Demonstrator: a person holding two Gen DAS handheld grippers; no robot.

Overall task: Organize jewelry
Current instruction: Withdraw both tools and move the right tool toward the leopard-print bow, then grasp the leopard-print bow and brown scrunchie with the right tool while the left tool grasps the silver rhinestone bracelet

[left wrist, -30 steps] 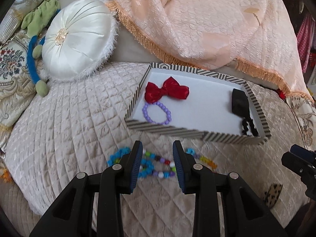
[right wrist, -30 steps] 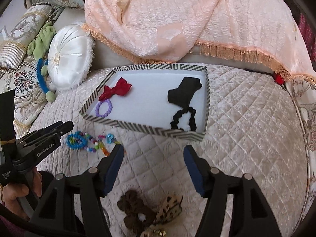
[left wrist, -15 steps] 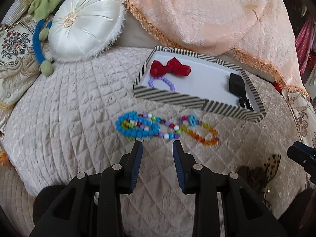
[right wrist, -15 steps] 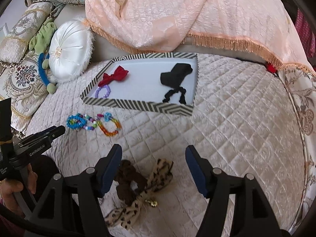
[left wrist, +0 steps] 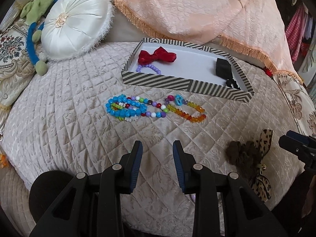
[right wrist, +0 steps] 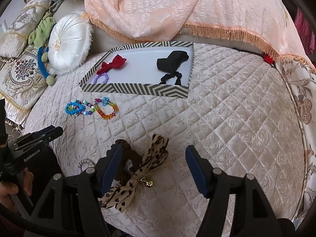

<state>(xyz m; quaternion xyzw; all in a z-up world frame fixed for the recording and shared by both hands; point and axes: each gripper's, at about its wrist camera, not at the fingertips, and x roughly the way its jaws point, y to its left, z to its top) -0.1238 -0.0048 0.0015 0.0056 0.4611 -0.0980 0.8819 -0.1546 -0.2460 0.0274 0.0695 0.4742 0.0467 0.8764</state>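
Left gripper (left wrist: 157, 165): my jaws spread, empty, short of the beaded bracelets (left wrist: 156, 108).
Right gripper (right wrist: 153, 169): spread over the leopard bow (right wrist: 136, 175).
Bracelets: just before the striped tray (left wrist: 185, 84).

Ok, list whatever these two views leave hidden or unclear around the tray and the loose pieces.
- Black hair tie, left wrist view: the striped tray near wall covers most of it.
- Purple bracelet, right wrist view: its near arc sits behind that wall.
- Brown scrunchie, right wrist view: partly behind the right gripper finger and the leopard bow.
- Small pale ring, right wrist view: half hidden, too small to identify.
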